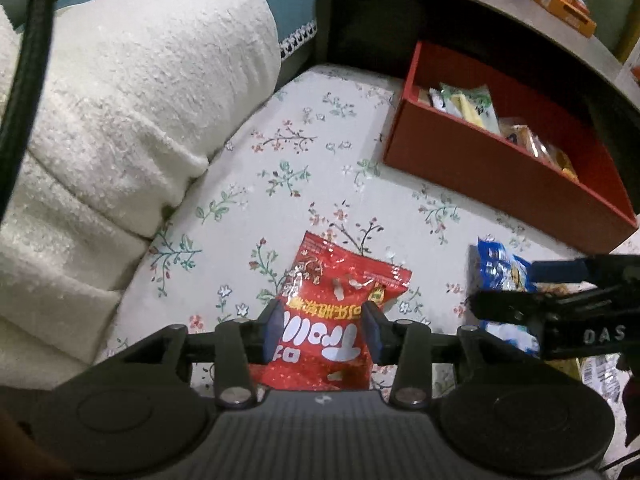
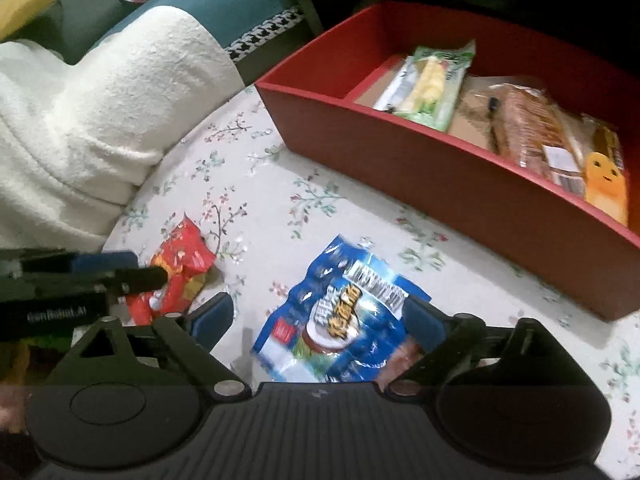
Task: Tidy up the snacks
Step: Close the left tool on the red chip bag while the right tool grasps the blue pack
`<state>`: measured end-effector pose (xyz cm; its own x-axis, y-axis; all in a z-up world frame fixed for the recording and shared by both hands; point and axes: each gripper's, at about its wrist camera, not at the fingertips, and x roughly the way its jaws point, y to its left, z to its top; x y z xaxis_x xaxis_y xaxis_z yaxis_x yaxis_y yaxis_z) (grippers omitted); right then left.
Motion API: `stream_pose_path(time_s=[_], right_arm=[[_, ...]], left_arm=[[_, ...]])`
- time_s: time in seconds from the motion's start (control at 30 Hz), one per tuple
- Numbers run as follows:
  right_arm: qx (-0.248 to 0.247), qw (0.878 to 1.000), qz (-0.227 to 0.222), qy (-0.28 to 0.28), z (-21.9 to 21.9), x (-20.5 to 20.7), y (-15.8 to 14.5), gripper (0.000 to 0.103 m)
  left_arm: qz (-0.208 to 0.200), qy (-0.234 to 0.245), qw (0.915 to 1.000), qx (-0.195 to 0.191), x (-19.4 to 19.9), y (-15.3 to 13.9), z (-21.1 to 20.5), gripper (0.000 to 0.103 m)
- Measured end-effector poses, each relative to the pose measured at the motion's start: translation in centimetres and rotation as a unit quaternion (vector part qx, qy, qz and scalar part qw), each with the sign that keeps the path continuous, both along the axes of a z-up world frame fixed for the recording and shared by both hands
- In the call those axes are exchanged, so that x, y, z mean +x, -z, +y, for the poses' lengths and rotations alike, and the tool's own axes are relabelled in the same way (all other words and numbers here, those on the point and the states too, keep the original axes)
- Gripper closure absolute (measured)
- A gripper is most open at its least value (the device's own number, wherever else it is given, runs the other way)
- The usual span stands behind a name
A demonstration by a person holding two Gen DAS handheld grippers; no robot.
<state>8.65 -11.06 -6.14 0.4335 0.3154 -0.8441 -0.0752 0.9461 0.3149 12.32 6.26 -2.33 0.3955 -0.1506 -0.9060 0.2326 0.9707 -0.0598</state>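
My left claw (image 1: 322, 330) stands narrow astride the red bag (image 1: 340, 312), seemingly pinching it; my right claw (image 2: 320, 320) gapes wide around the blue bag (image 2: 340, 316); the red box (image 2: 460, 184) lies ahead, to the right.

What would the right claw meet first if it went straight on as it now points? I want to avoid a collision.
Probably the blue snack bag, lying on the floral cloth between the right claw's spread jaws.
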Motion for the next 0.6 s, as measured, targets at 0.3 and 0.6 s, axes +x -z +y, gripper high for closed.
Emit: stream_pose_path(time_s=[0.3, 0.6], right_arm=[[0.013, 0.999, -0.045, -0.021, 1.4, 1.0, -1.7, 0.007], [-0.071, 0.996, -0.016, -0.06, 3.1, -1.0, -0.1, 0.007]], left_arm=[[0.004, -0.009, 0.9999, -0.012, 0.2, -0.2, 0.6, 0.067], [0.004, -0.013, 0.9998, -0.013, -0.1, -0.3, 1.1, 0.067]])
